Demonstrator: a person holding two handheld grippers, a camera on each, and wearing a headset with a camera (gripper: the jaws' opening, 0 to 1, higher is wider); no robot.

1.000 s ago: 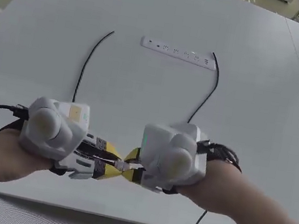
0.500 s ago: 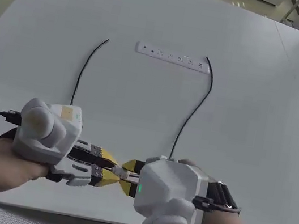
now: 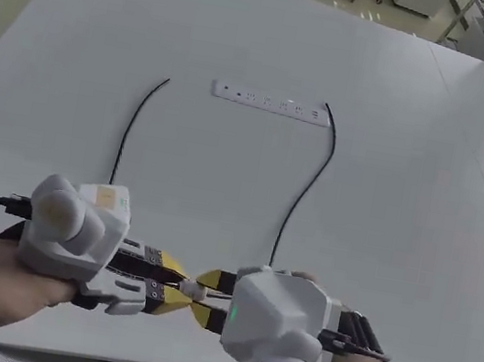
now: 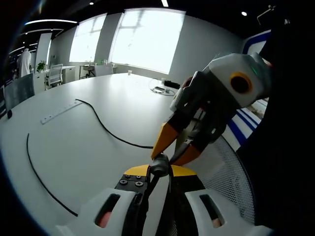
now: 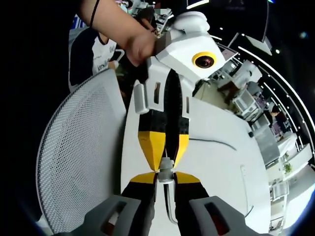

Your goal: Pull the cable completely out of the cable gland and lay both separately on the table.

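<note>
Head view showed left gripper (image 3: 174, 287) and right gripper (image 3: 207, 298) clamped tip to tip on the cable gland (image 3: 194, 291) above the worktop's (image 3: 385, 214) near edge. The cable (image 5: 164, 199) looked not yet out; pulling the grippers straight apart would free it.

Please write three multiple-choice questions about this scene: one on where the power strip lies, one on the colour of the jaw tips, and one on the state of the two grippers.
1. Where on the table does the power strip lie?
A. under the grippers
B. on the far side, beyond the grippers
C. at the near edge

2. What colour are the jaw tips?
A. yellow
B. red
C. green

3. How are the left gripper and the right gripper?
A. both wide open
B. one lies on the table
C. both shut on the cable gland

Answers:
1 B, the head view shows it well beyond them.
2 A, both gripper views show yellow tips.
3 C, the tips meet on the small grey part.
</note>
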